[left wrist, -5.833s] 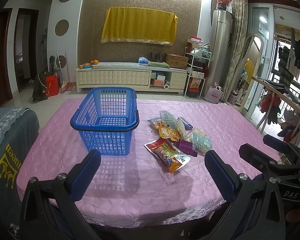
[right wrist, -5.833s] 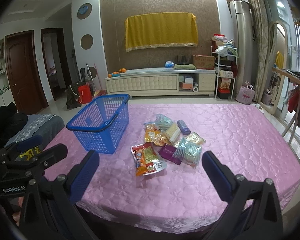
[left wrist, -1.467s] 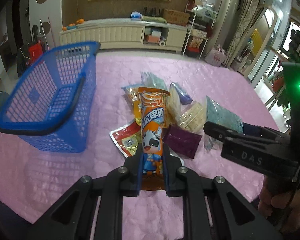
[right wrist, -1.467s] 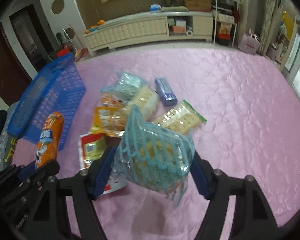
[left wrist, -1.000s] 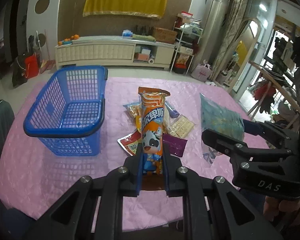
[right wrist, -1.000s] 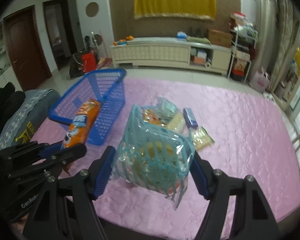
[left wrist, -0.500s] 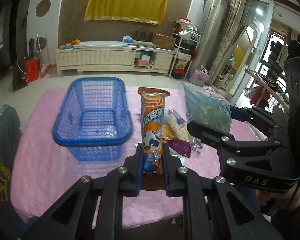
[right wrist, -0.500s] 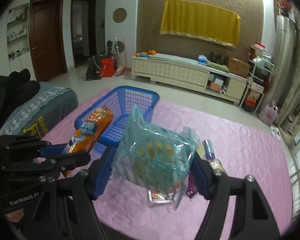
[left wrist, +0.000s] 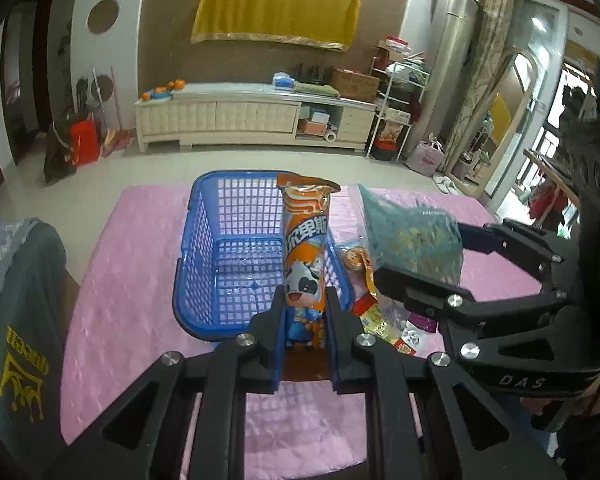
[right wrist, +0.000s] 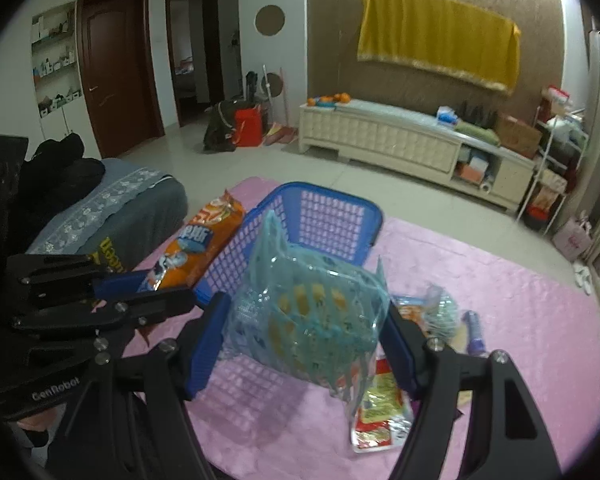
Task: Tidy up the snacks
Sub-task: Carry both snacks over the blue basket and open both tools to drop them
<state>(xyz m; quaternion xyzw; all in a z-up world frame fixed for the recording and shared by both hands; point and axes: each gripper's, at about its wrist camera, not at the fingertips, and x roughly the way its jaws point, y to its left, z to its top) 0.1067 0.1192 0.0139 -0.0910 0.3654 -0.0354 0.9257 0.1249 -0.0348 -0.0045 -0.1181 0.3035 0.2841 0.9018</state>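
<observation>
My left gripper (left wrist: pixel 305 322) is shut on an orange snack packet with a cartoon cow (left wrist: pixel 305 248), held upright above the near right rim of the empty blue basket (left wrist: pixel 236 256). My right gripper (right wrist: pixel 304 340) is shut on a clear teal bag of snacks (right wrist: pixel 308 316), held in the air beside the basket (right wrist: pixel 328 220). In the right wrist view the orange packet (right wrist: pixel 204 244) and the left gripper (right wrist: pixel 140 292) are at the left. In the left wrist view the teal bag (left wrist: pixel 412 236) and right gripper (left wrist: pixel 424 260) are at the right.
Several loose snack packets (right wrist: pixel 432 320) lie on the pink quilted tablecloth (right wrist: pixel 520 300) right of the basket, including a red and yellow one (right wrist: pixel 380 412). A grey cloth-covered chair (left wrist: pixel 16 300) stands at the table's left edge. A white cabinet (left wrist: pixel 244 116) is across the room.
Both grippers have swung left with their packets: the basket now lies straight ahead of the left gripper, and the teal bag now hangs in front of the basket in the right wrist view.
</observation>
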